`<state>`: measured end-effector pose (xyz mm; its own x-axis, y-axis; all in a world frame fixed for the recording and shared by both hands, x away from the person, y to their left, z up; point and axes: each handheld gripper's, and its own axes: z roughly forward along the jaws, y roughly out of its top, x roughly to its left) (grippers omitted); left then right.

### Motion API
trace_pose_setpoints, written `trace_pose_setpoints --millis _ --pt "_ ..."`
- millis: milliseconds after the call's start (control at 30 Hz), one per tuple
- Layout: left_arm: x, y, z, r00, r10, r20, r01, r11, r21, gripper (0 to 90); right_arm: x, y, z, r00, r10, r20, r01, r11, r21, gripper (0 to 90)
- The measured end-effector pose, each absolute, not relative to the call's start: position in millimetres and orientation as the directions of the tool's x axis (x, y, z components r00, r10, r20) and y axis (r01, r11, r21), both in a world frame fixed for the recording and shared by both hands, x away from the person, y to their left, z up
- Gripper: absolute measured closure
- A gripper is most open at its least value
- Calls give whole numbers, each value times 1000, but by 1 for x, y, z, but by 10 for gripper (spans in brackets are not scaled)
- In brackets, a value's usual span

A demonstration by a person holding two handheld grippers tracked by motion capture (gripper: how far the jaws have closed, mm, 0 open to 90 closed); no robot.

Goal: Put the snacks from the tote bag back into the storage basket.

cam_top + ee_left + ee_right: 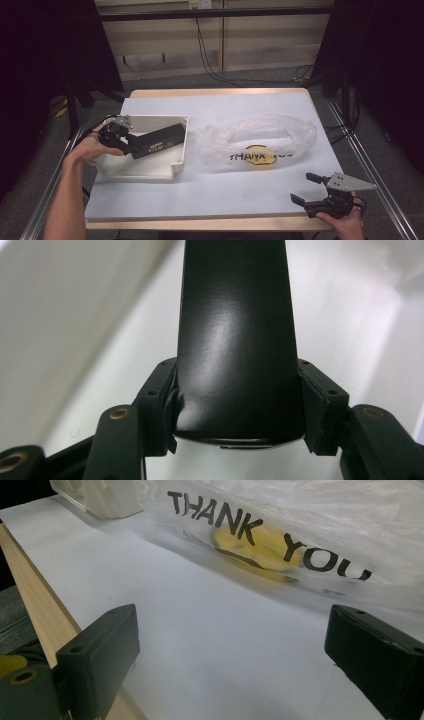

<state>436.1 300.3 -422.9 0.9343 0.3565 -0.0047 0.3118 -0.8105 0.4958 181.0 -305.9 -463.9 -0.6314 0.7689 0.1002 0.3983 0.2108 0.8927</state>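
Observation:
A long black box (pixel 156 140) lies slanted inside a white tray (pixel 172 170) at the table's left. My left gripper (pixel 131 143) is shut on the box's near end. In the left gripper view the black box (pixel 235 335) stands between both pads (pixel 162 400), which press its sides. A clear plastic bag (pixel 260 140) printed "THANK YOU" with a yellow face lies crumpled at the table's middle. My right gripper (pixel 306 188) rests open near the front right edge, with nothing between its jaws. Ahead of it in the right gripper view lies the bag (pixel 280 535).
The white table cover (pixel 220 190) has bare room in front of the bag and tray. The wooden table edge (pixel 35 615) runs close beside the right gripper. Cables (pixel 210 65) trail on the floor behind the table.

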Motion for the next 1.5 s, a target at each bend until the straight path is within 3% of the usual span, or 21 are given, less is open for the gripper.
trace_pose_setpoints --millis 233,567,833,1067,1200,1433,1500 --pt "439 296 -427 935 354 3 319 -847 425 420 181 -306 -464 -629 770 103 402 210 891 70" --pt "439 296 -430 906 424 -6 386 -819 424 380 181 -306 -464 -627 772 100 402 211 891 72" --pt "434 299 -425 877 480 23 418 -786 456 175 182 -305 -465 -627 773 100 406 214 888 73" --pt "423 305 -410 835 550 24 447 -703 553 119 182 -306 -465 -628 772 104 406 211 889 72" --pt "412 306 -403 783 622 20 492 -637 594 196 182 -307 -465 -624 775 105 408 208 889 72" --pt "388 306 -399 763 645 44 450 -579 680 383 182 -306 -464 -627 772 101 404 212 890 72" --pt "381 305 -400 762 645 57 436 -575 692 473 181 -305 -464 -627 772 99 403 213 890 73"
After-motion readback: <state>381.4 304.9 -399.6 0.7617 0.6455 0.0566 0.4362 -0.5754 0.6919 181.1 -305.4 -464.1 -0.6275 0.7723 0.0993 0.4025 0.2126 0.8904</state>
